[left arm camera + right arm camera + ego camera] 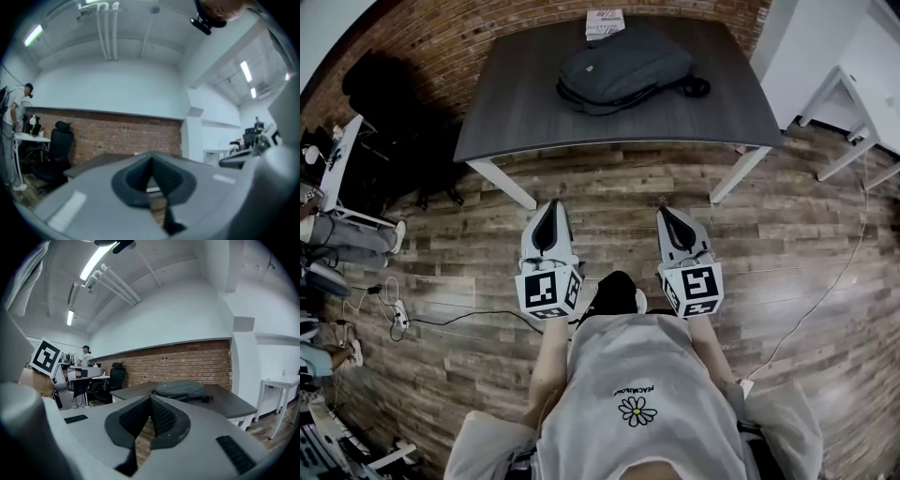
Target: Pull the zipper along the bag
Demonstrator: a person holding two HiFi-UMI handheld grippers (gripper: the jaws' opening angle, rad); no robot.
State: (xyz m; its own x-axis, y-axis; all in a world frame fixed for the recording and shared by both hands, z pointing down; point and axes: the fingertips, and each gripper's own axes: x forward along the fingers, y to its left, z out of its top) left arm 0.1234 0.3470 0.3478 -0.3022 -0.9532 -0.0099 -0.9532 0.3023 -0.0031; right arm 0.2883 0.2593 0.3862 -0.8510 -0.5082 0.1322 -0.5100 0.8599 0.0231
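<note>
**Left margin, head view.** A person's trousered legs (352,239), body cut off by the frame edge. White plastic power strip (398,319) with a thin black cable, lying on the brown wood-plank floor (787,244).

**Left gripper** (552,204). Pale grey moulded shell, black ribbed pads, marker cube at the rear. The jaws are closed together with nothing between them, held over the floor short of the desk's near edge. In the left gripper view the closed jaws mask the desk's middle, and the backpack is hidden behind them.

**Dark grey matte rectangular desk** (525,112). White angled legs.

**Slate-grey soft fabric backpack** (623,67). Rounded, lying flat near the desk's far edge, right of centre. A black strap loops toward the right edge. The zipper is too small to make out.

**White flat box** (605,22). Sits at the far edge, just behind the backpack. Whether they touch cannot be told, and the print is unreadable.

**Right gripper** (664,212). Same build, jaws pressed together and empty. In the right gripper view the backpack shows beyond the tips, well apart from them.

**Right margin.** White table (862,94), partly cut off.
</note>
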